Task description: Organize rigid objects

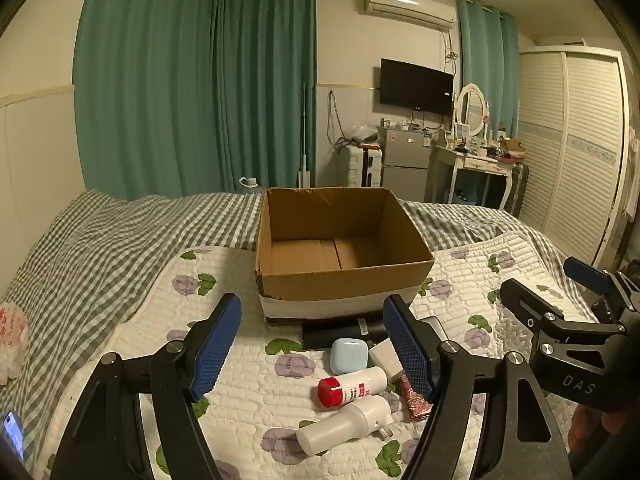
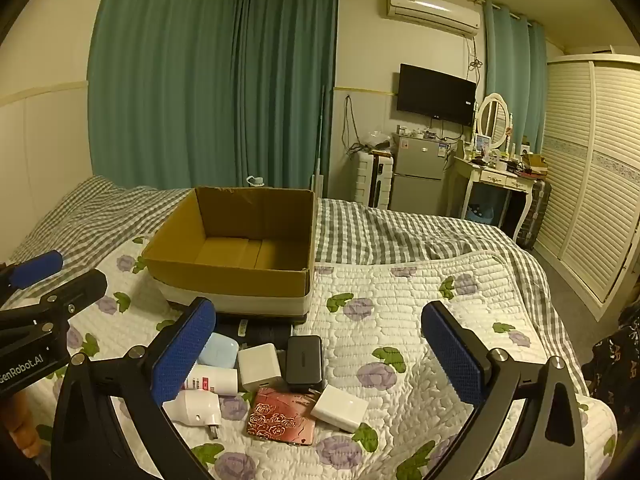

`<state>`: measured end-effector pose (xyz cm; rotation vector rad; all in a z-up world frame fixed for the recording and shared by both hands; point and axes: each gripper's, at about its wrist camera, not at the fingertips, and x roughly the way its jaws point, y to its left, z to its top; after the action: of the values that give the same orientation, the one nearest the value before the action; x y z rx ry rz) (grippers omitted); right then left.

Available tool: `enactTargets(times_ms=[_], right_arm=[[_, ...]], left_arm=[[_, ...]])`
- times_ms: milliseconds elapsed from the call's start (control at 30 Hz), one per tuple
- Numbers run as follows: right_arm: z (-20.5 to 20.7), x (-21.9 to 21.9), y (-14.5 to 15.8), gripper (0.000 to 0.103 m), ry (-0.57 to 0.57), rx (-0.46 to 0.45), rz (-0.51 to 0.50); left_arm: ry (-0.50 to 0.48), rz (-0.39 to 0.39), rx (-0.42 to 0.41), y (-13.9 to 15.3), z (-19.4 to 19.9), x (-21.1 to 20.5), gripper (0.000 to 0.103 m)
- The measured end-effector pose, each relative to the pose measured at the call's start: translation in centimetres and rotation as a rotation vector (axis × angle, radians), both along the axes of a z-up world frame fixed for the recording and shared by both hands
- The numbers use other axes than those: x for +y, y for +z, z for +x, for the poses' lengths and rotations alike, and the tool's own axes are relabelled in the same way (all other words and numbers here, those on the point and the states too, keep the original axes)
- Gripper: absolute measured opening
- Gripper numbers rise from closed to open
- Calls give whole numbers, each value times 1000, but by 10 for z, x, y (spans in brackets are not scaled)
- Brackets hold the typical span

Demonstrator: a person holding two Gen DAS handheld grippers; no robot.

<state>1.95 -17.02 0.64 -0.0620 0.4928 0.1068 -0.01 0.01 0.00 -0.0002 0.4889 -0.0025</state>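
Note:
An open, empty cardboard box (image 1: 340, 240) (image 2: 236, 240) stands on the quilted bed. In front of it lies a cluster of small objects: a light blue case (image 1: 347, 355) (image 2: 218, 350), a red-capped white bottle (image 1: 352, 386) (image 2: 214, 380), a white plug-in device (image 1: 346, 424) (image 2: 196, 406), white charger blocks (image 2: 259, 366) (image 2: 340, 407), a black power bank (image 2: 304, 360), a red rose-patterned case (image 2: 280, 416) (image 1: 414, 398) and a long black object (image 1: 340, 332). My left gripper (image 1: 316, 344) is open above the cluster. My right gripper (image 2: 320, 356) is open above it too. Both are empty.
The bed carries a white floral quilt (image 2: 420, 340) over a grey checked sheet (image 1: 80, 248). A phone (image 1: 14, 432) lies at the left edge. Beyond the bed are green curtains, a small fridge (image 1: 406, 168), a dressing table (image 1: 476, 160) and a wardrobe (image 2: 592, 184).

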Motion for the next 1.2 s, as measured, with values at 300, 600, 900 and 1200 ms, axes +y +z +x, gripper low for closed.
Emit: enactTargets(times_ms=[300,600,900,1200], right_arm=[[0,0,-1,103,2,-10,2],[0,1,-1,103,1,-9,3],[0,1,-1,103,3,-8,2],[1,-3,0,103,4,-6,1]], left_arm=[[-9,7,-5,1,-3,-4,76],[2,-2,6,-4,0,3,76],[2,-2,5,-3,1,4,76],[2,-1,5,-4,1,5,76]])
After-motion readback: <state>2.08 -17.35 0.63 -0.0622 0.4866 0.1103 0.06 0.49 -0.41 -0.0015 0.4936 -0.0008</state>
